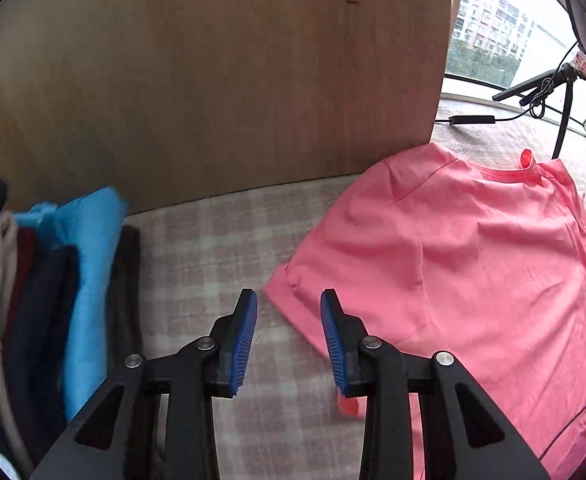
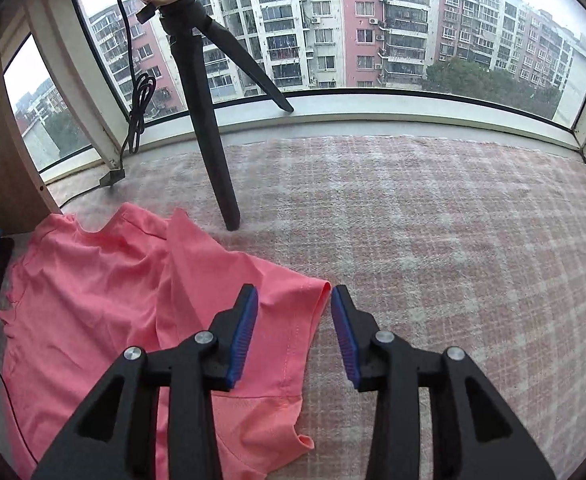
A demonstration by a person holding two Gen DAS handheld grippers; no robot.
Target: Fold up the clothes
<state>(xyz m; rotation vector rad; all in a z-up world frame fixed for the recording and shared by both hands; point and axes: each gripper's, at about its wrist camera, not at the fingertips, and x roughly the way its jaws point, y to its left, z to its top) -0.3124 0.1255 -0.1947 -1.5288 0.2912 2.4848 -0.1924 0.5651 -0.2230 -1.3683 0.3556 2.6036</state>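
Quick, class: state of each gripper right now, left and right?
Left gripper: open, holding nothing, poised at the pink shirt sleeve edge.
Right gripper: open, holding nothing, straddling the pink shirt's other sleeve.

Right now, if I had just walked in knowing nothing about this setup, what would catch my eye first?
The bright pink shirt spread across the checked blanket stands out most, with the open left gripper and open right gripper poised over its two sleeve edges. A black tripod stands just beyond the shirt by the wide window. A stack of folded clothes lies left, beside a wooden panel.
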